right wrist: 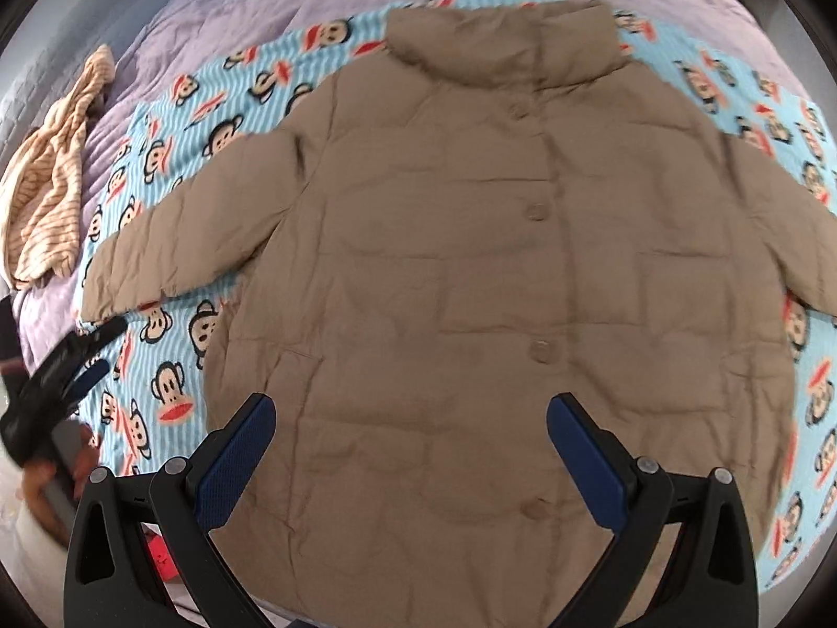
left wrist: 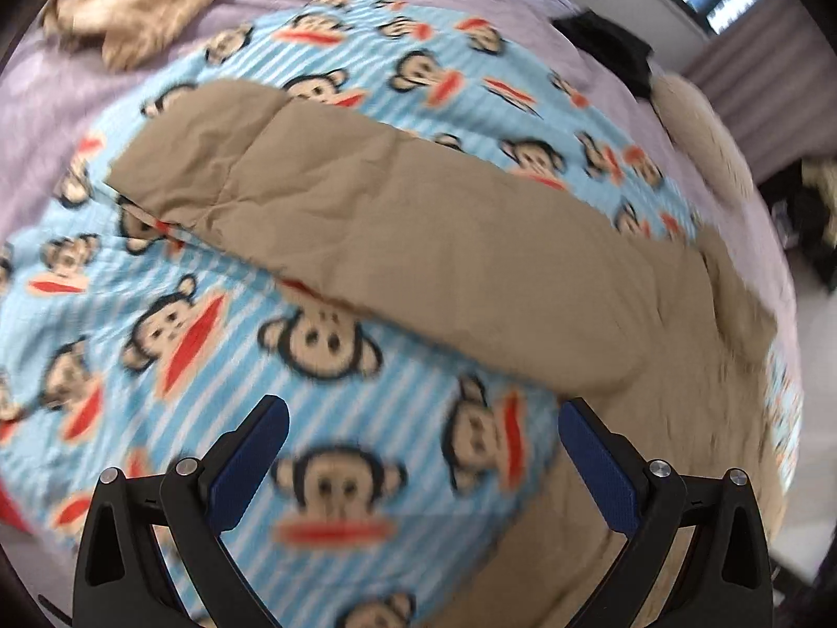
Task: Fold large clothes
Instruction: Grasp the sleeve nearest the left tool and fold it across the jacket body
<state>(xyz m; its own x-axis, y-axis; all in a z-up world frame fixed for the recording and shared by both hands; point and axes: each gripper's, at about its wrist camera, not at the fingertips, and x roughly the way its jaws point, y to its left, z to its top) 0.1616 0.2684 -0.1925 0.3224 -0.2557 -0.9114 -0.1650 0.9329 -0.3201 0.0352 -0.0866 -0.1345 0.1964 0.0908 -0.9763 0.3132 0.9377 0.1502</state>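
Note:
A tan padded jacket [right wrist: 471,272] lies flat and buttoned on a blue monkey-print blanket [right wrist: 172,115], collar at the far side, both sleeves spread out. My right gripper [right wrist: 410,413] hovers open over the jacket's lower front, nothing between its fingers. In the left wrist view the jacket's left sleeve [left wrist: 366,209] stretches across the blanket [left wrist: 157,324]. My left gripper [left wrist: 423,418] hangs open above the blanket, just below that sleeve, and holds nothing. The same left gripper [right wrist: 78,356] shows blurred at the left edge of the right wrist view, held by a hand.
A striped beige garment [right wrist: 52,183] lies crumpled on the purple bedsheet [right wrist: 209,15] at the left. A dark cloth [left wrist: 612,47] and a pale pillow [left wrist: 696,125] sit at the bed's far side. The bed edge and floor [left wrist: 805,418] lie to the right.

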